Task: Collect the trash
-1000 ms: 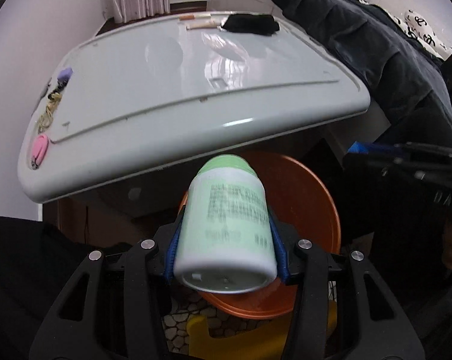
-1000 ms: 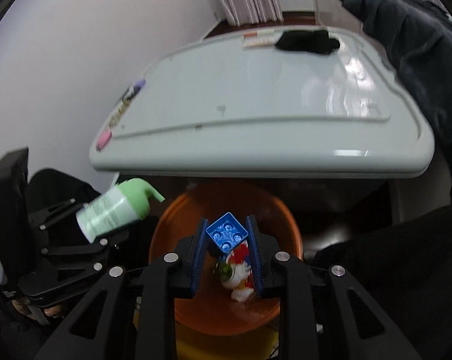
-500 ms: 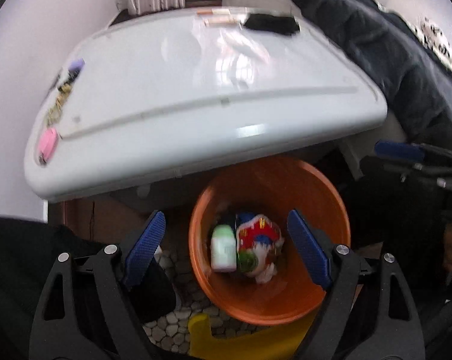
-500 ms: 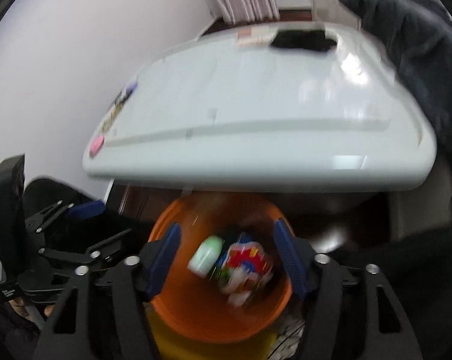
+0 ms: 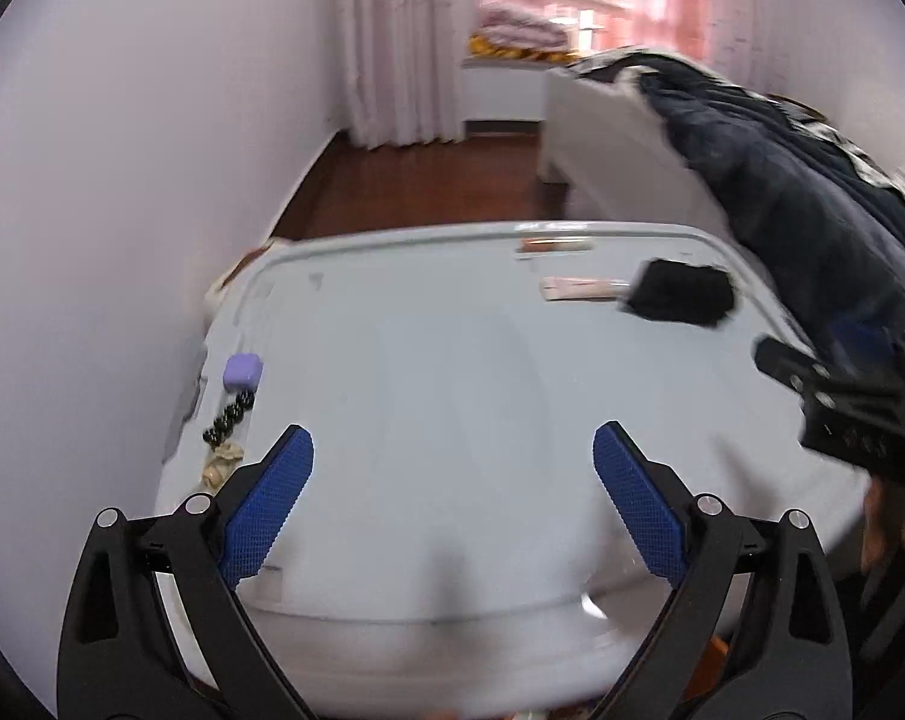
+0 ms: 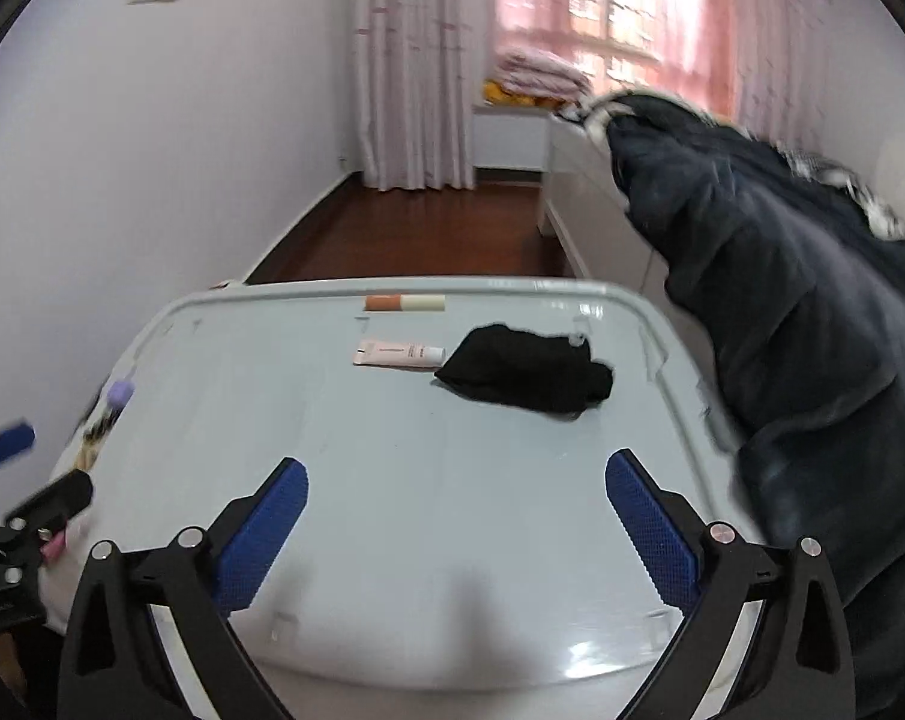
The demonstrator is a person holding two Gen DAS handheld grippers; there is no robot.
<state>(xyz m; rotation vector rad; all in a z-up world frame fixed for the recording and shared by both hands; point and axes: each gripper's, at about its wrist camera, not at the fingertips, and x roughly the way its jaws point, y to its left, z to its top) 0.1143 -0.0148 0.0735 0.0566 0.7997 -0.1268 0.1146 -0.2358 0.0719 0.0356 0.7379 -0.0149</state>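
My left gripper [image 5: 452, 450] is open and empty above the near part of a pale grey table [image 5: 452, 396]. My right gripper [image 6: 455, 480] is also open and empty over the same table [image 6: 440, 450]. At the table's far side lie a black cloth [image 6: 524, 372], a pink tube [image 6: 395, 354] and an orange and cream stick [image 6: 404, 302]. The cloth [image 5: 680, 300] and the pink tube [image 5: 581, 288] also show in the left wrist view. The orange bin is out of view below the table's near edge.
A purple case [image 5: 242, 372], dark beads [image 5: 227, 417] and a beige hair tie [image 5: 221, 462] lie along the table's left edge by the white wall. A dark blue quilt [image 6: 800, 312] hangs at the right. The other gripper's body [image 5: 848, 402] is at the right.
Both grippers dropped their loads, the green-capped bottle and the blue block, into the orange bin, opened, and then rose and tilted up to look over the table top.
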